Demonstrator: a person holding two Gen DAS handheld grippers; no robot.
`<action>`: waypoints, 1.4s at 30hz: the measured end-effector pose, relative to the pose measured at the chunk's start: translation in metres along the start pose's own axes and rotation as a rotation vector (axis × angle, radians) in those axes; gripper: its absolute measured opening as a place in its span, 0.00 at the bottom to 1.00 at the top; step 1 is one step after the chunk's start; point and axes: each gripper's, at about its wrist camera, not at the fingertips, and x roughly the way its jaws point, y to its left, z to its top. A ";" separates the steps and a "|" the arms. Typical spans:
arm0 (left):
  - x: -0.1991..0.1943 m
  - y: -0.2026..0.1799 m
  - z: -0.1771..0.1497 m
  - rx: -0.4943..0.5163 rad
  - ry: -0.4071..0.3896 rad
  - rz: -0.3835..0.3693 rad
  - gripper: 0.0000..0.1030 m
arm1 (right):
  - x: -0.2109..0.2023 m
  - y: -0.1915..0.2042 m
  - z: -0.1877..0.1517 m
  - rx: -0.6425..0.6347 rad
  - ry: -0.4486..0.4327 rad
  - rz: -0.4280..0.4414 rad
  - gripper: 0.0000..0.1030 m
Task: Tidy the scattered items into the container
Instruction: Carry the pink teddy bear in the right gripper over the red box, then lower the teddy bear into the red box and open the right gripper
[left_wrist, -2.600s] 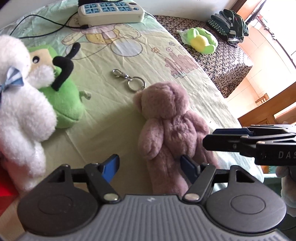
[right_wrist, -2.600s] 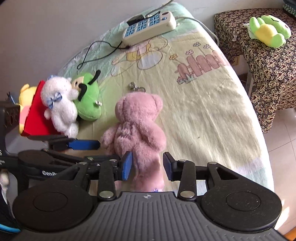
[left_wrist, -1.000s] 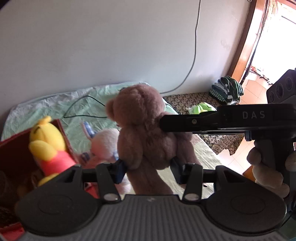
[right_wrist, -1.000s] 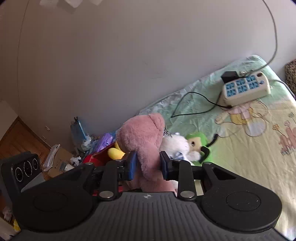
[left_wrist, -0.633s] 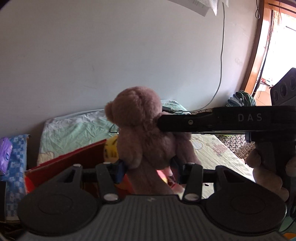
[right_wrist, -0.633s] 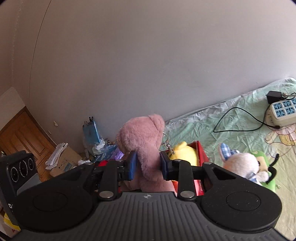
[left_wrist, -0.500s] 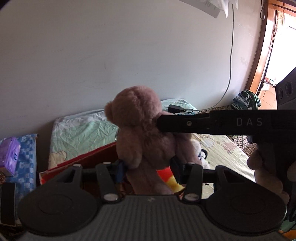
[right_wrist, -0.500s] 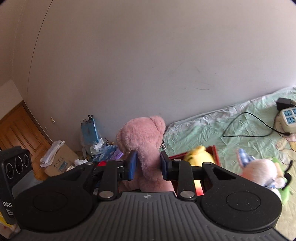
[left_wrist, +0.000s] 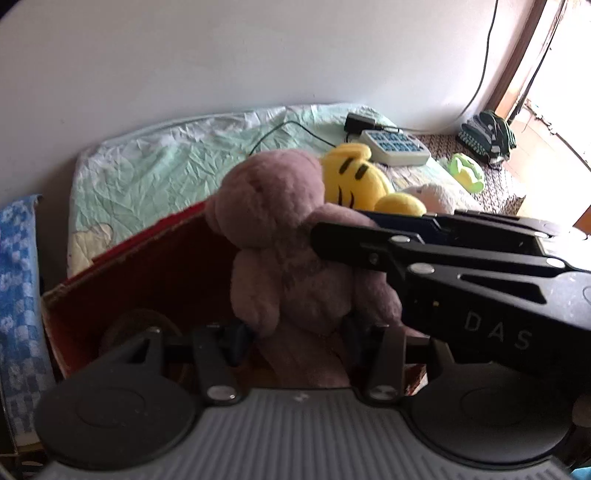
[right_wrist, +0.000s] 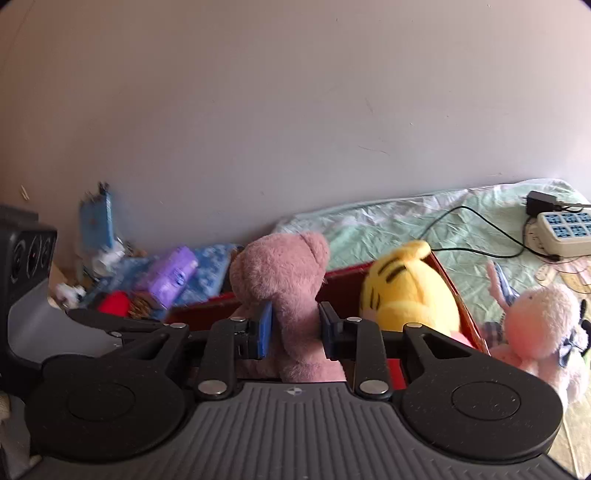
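A mauve-pink teddy bear hangs upright over the open red box, its legs low inside. My left gripper is shut on the bear's lower body. My right gripper has its blue pads pressed on the bear at chest height, and its jaws are closing. In the left wrist view the right gripper reaches in from the right. A yellow plush sits in the box, right of the bear. A pale pink lamb plush lies on the bed just outside the box.
A white power strip with its black cable lies on the green bedsheet beyond the box. A green plush rests on a patterned stool. A purple bottle and a blue cloth sit left of the box.
Both grippers carried the bear leftward from above the bed and tilted downward. The bear now hangs over the red box beside the yellow plush.
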 end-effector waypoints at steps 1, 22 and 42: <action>0.007 0.001 -0.001 0.008 0.026 -0.005 0.48 | 0.002 0.003 -0.001 -0.022 0.007 -0.022 0.24; 0.083 -0.001 0.006 0.016 0.378 -0.086 0.56 | 0.037 -0.031 0.002 -0.096 0.141 -0.136 0.04; 0.050 0.005 0.003 0.001 0.337 -0.109 0.87 | 0.003 -0.025 -0.007 0.043 0.096 -0.038 0.12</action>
